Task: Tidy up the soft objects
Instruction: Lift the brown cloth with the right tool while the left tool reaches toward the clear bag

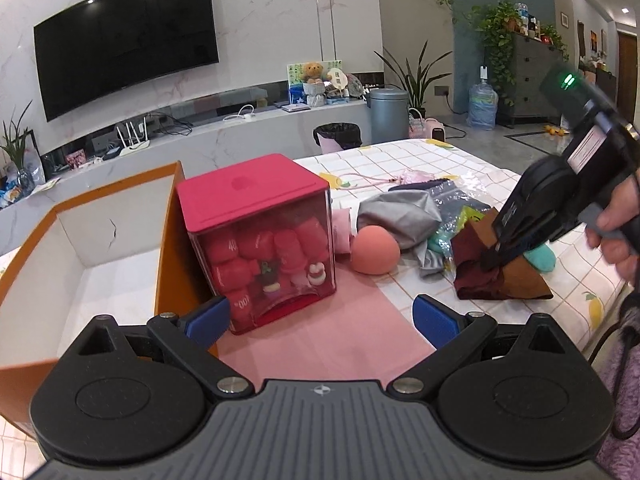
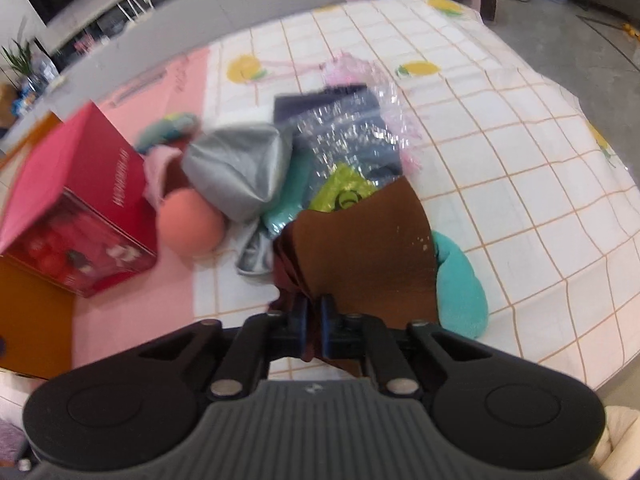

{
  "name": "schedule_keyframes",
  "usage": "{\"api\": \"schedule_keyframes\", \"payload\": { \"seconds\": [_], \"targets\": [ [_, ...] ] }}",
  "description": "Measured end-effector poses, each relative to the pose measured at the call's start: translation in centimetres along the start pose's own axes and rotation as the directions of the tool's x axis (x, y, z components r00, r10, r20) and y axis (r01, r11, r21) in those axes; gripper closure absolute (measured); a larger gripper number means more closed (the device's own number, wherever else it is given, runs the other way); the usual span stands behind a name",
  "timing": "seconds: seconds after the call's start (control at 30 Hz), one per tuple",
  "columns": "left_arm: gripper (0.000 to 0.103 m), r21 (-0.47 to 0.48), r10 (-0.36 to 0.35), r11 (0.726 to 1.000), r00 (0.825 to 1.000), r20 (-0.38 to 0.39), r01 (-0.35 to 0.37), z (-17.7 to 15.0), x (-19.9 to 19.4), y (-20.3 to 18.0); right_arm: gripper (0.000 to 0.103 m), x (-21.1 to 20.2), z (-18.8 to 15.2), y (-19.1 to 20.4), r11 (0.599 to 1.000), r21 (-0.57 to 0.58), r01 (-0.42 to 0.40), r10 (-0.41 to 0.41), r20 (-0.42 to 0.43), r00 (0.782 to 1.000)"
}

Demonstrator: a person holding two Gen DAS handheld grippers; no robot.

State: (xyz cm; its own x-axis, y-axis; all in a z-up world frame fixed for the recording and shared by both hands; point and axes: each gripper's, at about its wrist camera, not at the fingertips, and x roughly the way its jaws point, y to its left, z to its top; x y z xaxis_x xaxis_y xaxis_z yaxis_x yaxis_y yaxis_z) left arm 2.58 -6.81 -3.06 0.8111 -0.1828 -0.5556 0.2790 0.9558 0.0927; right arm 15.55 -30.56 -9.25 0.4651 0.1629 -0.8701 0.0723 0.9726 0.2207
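Observation:
A pile of soft things lies on the checked tablecloth: a brown and maroon cloth [image 1: 496, 276], a grey cloth [image 1: 396, 216], a peach ball [image 1: 375, 251] and a teal sock [image 1: 541, 258]. My right gripper [image 2: 314, 322] is shut on the brown and maroon cloth [image 2: 360, 248], at its near edge; it also shows in the left wrist view [image 1: 496, 258], pressing down on the cloth. My left gripper [image 1: 320, 320] is open and empty, just in front of a red box [image 1: 260, 240] with rolled red items inside.
An open orange box [image 1: 168, 240] with a white inside stands left of the red box. A pink mat [image 1: 344, 328] lies under the left gripper. Crinkly plastic bags [image 2: 348, 128] lie behind the pile. The table's edge runs along the right.

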Motion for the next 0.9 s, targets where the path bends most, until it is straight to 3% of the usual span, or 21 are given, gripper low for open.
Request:
{"api": "schedule_keyframes", "payload": {
  "seconds": [0.13,0.27,0.37,0.4,0.43,0.5,0.63,0.73,0.9],
  "targets": [
    [0.000,0.007,0.006,1.000,1.000,0.000,-0.006,-0.3,-0.1,-0.3,0.103,-2.6,-0.8,-0.2,1.000,-0.002,-0.017,0.017,0.079,0.997],
    [0.000,0.014,-0.014,1.000,1.000,0.007,0.014,-0.8,-0.3,-1.0,0.102,-5.9,-1.4,-1.5,0.997,0.042,-0.061,0.052,0.190,0.980],
    [0.000,0.035,-0.041,0.999,0.999,-0.011,0.041,-1.2,-0.3,-2.0,0.077,-5.7,-1.3,-2.3,0.994,0.091,-0.060,0.045,0.160,0.986],
    [0.000,0.041,-0.044,0.998,0.999,-0.015,0.045,-1.3,-0.3,-2.2,0.054,-4.9,-1.1,-2.3,0.993,0.107,-0.042,0.028,0.133,0.991],
    [0.000,0.045,-0.045,0.998,0.999,-0.019,0.046,-1.3,-0.3,-2.5,0.039,-4.2,-0.9,-2.4,0.992,0.120,-0.034,0.021,0.105,0.994],
    [0.000,0.048,-0.049,0.998,0.999,-0.024,0.050,-1.5,-0.3,-2.9,0.030,-2.8,-0.3,-2.3,0.990,0.133,-0.034,0.025,0.071,0.997],
    [0.000,0.050,-0.065,0.996,0.997,-0.040,0.067,-1.7,-0.3,-3.3,0.009,-2.0,0.9,-1.2,0.996,0.087,0.032,-0.041,0.103,0.994],
    [0.000,0.054,-0.066,0.996,0.997,-0.046,0.069,-1.9,-0.3,-3.3,0.007,-0.6,1.7,-0.6,0.997,0.035,0.075,-0.078,0.104,0.992],
    [0.000,0.037,-0.072,0.997,0.996,-0.046,0.074,-1.9,-0.5,-3.0,0.003,2.9,2.0,-1.2,0.992,0.051,0.116,-0.114,-0.033,0.993]
  ]
}}
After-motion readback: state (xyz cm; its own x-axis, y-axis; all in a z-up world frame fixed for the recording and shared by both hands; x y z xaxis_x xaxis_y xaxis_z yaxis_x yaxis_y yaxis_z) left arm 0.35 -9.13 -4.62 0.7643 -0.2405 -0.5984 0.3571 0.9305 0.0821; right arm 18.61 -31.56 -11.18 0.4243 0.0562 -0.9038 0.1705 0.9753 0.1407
